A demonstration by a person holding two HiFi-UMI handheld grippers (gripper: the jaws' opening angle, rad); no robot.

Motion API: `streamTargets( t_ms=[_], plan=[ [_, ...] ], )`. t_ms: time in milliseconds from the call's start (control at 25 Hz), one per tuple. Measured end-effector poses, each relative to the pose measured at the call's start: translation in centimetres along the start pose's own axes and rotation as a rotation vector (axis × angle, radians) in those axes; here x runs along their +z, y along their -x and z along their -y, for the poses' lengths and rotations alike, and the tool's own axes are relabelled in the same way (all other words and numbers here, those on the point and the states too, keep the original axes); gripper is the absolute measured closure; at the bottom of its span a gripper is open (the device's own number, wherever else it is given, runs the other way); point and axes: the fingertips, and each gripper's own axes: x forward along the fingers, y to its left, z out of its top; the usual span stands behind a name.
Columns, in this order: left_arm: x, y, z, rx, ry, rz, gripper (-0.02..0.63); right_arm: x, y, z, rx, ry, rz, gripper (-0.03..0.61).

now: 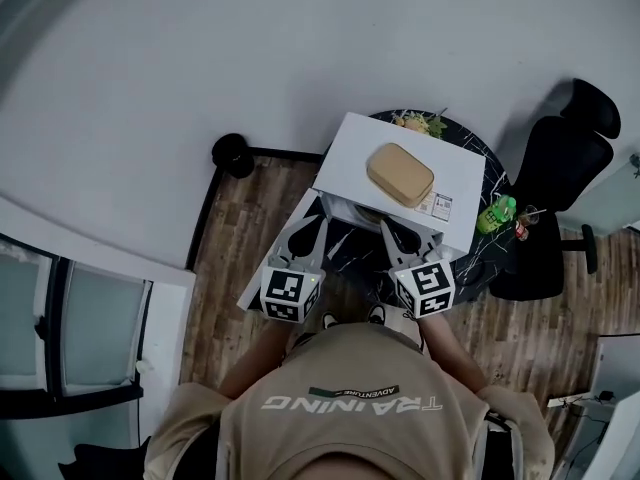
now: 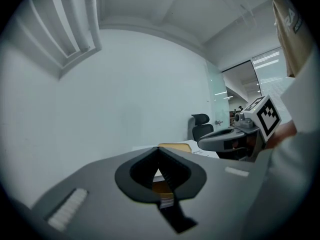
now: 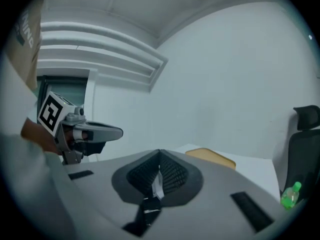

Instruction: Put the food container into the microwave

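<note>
In the head view, the food container (image 1: pixel 400 174) is seen lying flat on top of the white microwave (image 1: pixel 350 158), which stands on the dark counter (image 1: pixel 478 265). The container is tan, with round corners and a shut lid. The left claw (image 1: pixel 320 220) and right claw (image 1: pixel 386 228) are both closed tight with nothing in them. They are held low in front of the microwave, likely so the door is dealt with first.

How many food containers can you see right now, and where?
1. The tan food container lies on top of the white microwave, near its middle. The microwave could hide others behind it on the table.
</note>
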Motion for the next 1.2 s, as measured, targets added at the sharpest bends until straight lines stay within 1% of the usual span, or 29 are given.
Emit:
streamTargets(
  t_ms=[80, 240, 400, 480, 600, 720, 840, 960, 1200],
  plan=[
    [-0.2, 0.3, 0.6, 0.001, 0.000, 0.002, 0.606, -0.1, 0.3, 0.2, 0.008, 0.017, -0.005, 0.568],
    [-1.3, 0.8, 1.2, 0.005, 0.009, -0.022, 0.606, -0.9, 0.5, 0.5, 0.015, 0.007, -0.030, 0.569],
    [-2.5, 1.8, 1.1, 0.023, 0.016, -0.039, 0.606, -1.6, -0.1, 0.1, 0.024, 0.054, -0.067, 0.569],
    [-3.1, 1.9, 1.1, 0.018, 0.037, -0.049, 0.606, -1.9, -0.5, 0.0, 0.022, 0.048, -0.063, 0.569],
    [-3.6, 1.6, 1.2, 0.012, 0.038, -0.052, 0.606, -2.1, -0.6, -0.3, 0.025, 0.016, -0.057, 0.569],
    [-3.1, 1.4, 1.3, 0.007, 0.027, -0.038, 0.606, -2.0, -0.6, -0.6, 0.028, 0.013, -0.055, 0.569],
    [-2.4, 1.2, 1.5, -0.006, 0.006, -0.023, 0.606, -1.2, -0.8, -0.2, 0.014, 0.008, -0.029, 0.569],
    [-2.4, 1.1, 1.5, -0.013, 0.004, -0.025, 0.606, -0.6, -0.7, -0.2, 0.005, 0.014, -0.010, 0.569],
    [-1.5, 1.1, 1.4, 0.006, -0.004, -0.003, 0.606, -1.8, -1.0, -0.5, 0.022, 0.031, -0.030, 0.569]
  ],
)
